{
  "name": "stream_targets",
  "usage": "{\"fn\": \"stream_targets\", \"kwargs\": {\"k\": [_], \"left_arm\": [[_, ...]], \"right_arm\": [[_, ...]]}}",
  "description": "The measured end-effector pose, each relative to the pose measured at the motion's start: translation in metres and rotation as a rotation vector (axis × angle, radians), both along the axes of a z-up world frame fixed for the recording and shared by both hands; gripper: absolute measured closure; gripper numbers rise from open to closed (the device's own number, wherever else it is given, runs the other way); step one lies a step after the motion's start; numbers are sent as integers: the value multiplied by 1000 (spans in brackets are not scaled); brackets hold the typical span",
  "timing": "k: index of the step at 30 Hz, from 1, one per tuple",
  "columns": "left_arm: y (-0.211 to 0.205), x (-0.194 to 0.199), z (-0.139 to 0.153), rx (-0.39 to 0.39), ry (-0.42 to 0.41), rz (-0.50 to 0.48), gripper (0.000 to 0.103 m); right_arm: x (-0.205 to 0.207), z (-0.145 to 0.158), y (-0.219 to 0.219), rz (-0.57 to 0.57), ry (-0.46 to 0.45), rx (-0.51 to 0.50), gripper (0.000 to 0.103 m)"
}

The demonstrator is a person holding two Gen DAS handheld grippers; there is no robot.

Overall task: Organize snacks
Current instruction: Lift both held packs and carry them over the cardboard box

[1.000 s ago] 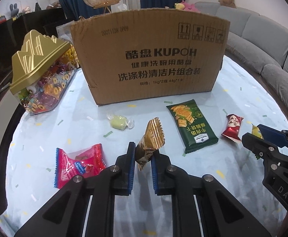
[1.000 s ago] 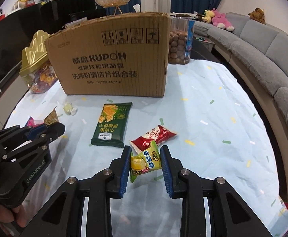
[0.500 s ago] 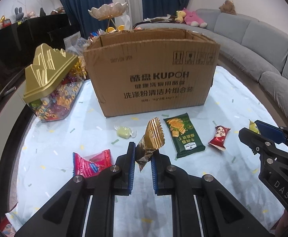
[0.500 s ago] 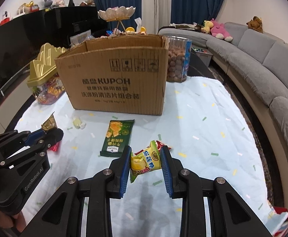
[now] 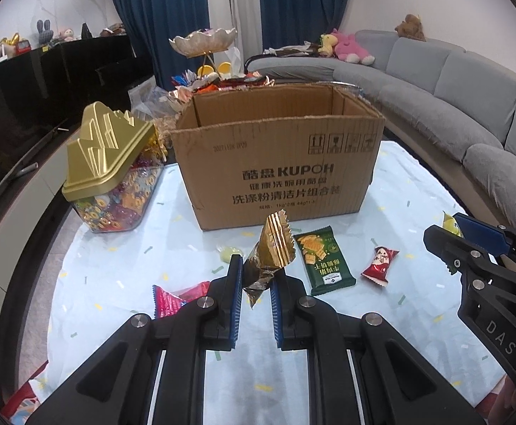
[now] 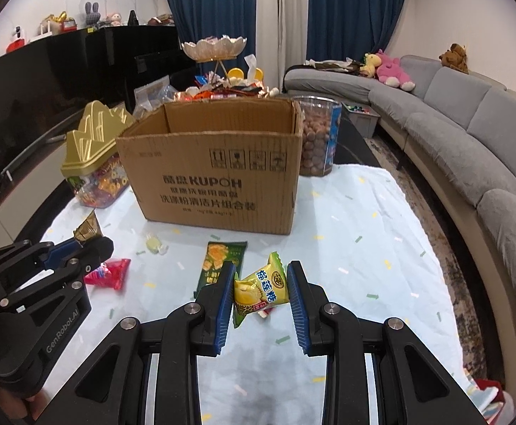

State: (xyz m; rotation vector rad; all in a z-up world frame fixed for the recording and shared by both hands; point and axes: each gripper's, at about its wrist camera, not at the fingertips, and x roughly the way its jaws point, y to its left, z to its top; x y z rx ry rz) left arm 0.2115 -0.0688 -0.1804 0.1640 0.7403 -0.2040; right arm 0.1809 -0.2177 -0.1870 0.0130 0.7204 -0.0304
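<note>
My left gripper (image 5: 255, 276) is shut on a gold foil snack packet (image 5: 272, 248), held above the table in front of the open cardboard box (image 5: 279, 163). My right gripper (image 6: 259, 283) is shut on a yellow-green durian candy packet (image 6: 261, 288), also lifted off the table. Each gripper shows in the other's view: the right gripper (image 5: 445, 233) at the right edge, the left gripper (image 6: 91, 241) at the left. On the pale cloth lie a green biscuit packet (image 5: 323, 260), a red candy (image 5: 380, 260), a pale green candy (image 5: 227, 252) and a pink-red packet (image 5: 178, 295).
A clear candy jar with a gold lid (image 5: 111, 163) stands left of the box. A tub of brown balls (image 6: 318, 138) stands behind the box's right corner. More snacks and a shell-shaped dish (image 5: 205, 40) sit behind it. A grey sofa (image 5: 470, 106) curves along the right.
Both grippers have risen with their packets still clamped. The box's open top and inside walls have come into view, and the table items sit lower and smaller in both views.
</note>
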Motion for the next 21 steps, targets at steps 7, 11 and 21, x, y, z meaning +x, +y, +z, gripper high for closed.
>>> {"fn": "stream_targets", "kwargs": {"k": [7,11,21], "left_arm": [[6,-2,13,-9,-23,17,87],[10,-2,21,-15,-32,29,87],[13,3,46,-30,-69,50,87]], "right_arm": [[-4,16,7,11,-29,-5,72],[-4,25,11,17,-44,-10,72],[2,49,18,21,-83,-13,72]]}}
